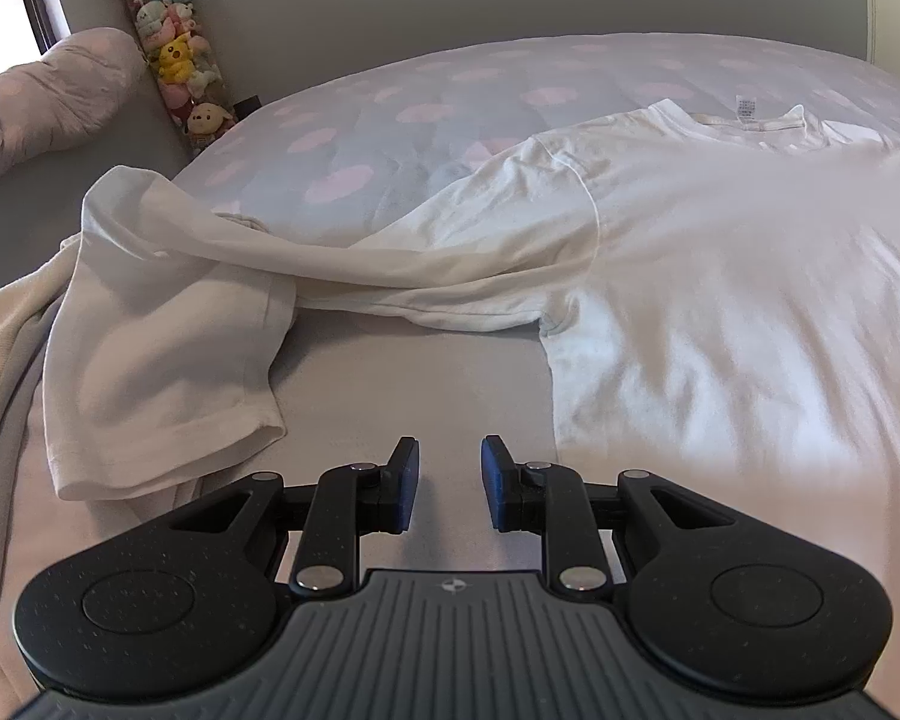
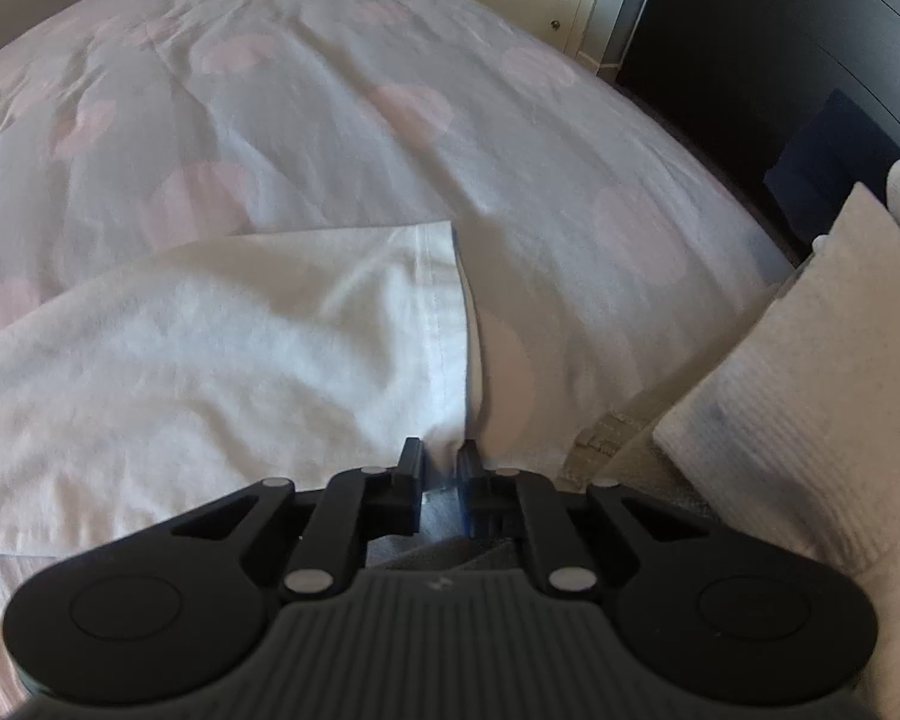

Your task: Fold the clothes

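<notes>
A white T-shirt lies spread on the bed, collar and label at the far right. Its left sleeve stretches out to the left. A second white garment lies crumpled at the left, under the sleeve's end. My left gripper is open and empty, low over bare sheet between the two garments. In the right wrist view the shirt's hem runs down to my right gripper, which is shut on the hem corner and lifts it slightly.
The bed has a grey cover with pink dots. A tube of plush toys stands by the headboard, beside a pillow. A beige knit blanket lies at the bed's right edge. A dark cabinet stands beyond.
</notes>
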Tool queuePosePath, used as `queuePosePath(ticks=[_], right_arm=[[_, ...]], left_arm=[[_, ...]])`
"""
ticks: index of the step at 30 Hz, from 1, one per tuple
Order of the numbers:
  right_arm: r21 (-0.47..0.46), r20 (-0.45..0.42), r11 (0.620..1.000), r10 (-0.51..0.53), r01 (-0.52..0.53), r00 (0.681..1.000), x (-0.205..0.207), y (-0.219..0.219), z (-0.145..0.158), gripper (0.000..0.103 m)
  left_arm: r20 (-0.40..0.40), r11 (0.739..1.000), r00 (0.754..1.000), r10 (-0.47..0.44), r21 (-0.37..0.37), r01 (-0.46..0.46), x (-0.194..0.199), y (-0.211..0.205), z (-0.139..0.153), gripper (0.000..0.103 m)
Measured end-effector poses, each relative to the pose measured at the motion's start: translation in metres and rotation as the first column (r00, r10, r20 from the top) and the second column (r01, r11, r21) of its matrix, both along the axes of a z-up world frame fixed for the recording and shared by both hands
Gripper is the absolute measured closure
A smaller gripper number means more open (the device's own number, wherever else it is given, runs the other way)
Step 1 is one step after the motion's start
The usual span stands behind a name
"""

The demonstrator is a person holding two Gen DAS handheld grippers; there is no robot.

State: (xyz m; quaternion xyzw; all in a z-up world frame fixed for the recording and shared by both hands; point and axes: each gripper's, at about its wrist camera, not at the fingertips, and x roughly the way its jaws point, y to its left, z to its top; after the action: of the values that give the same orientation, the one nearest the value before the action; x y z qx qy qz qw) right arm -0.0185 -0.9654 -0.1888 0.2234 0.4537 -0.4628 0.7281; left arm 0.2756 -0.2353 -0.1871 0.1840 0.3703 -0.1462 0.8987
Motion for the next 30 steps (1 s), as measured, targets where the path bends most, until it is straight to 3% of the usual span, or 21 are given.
queuePosePath(ticks=[6,11,14,19,23,28,30], right_arm=[[-0.035,0.114,0.999,-0.010,0.014,0.993,-0.010,0.025,0.084,0.091],[-0.041,0.153,0.999,-0.023,0.030,0.988,-0.042,0.063,0.138,0.091],[-0.011,0.153,0.998,-0.053,0.055,0.987,-0.070,0.088,0.137,0.091],[0.078,0.138,0.994,-0.083,0.073,0.987,-0.099,0.115,0.090,0.090],[0.119,0.134,0.990,-0.094,0.078,0.987,-0.107,0.122,0.055,0.087],[0.084,0.141,0.996,-0.043,0.031,0.989,-0.113,0.118,0.078,0.065],[0.042,0.166,0.999,-0.037,0.030,0.985,-0.114,0.110,0.091,0.063]], left_arm=[[0.006,0.999,1.000,-0.029,-0.038,0.029,-0.009,0.008,0.004,0.082],[0.009,0.991,1.000,-0.009,-0.132,0.010,-0.011,0.024,0.015,0.082],[0.003,0.983,1.000,0.011,-0.186,-0.010,-0.012,0.036,0.020,0.082],[-0.007,0.969,0.999,0.037,-0.243,-0.038,-0.012,0.046,0.025,0.082],[0.002,0.968,0.999,0.033,-0.247,-0.031,-0.014,0.045,0.029,0.082],[0.004,0.973,0.999,0.034,-0.230,-0.033,-0.015,0.044,0.027,0.081],[-0.009,0.976,0.999,0.034,-0.215,-0.035,-0.013,0.041,0.023,0.081]])
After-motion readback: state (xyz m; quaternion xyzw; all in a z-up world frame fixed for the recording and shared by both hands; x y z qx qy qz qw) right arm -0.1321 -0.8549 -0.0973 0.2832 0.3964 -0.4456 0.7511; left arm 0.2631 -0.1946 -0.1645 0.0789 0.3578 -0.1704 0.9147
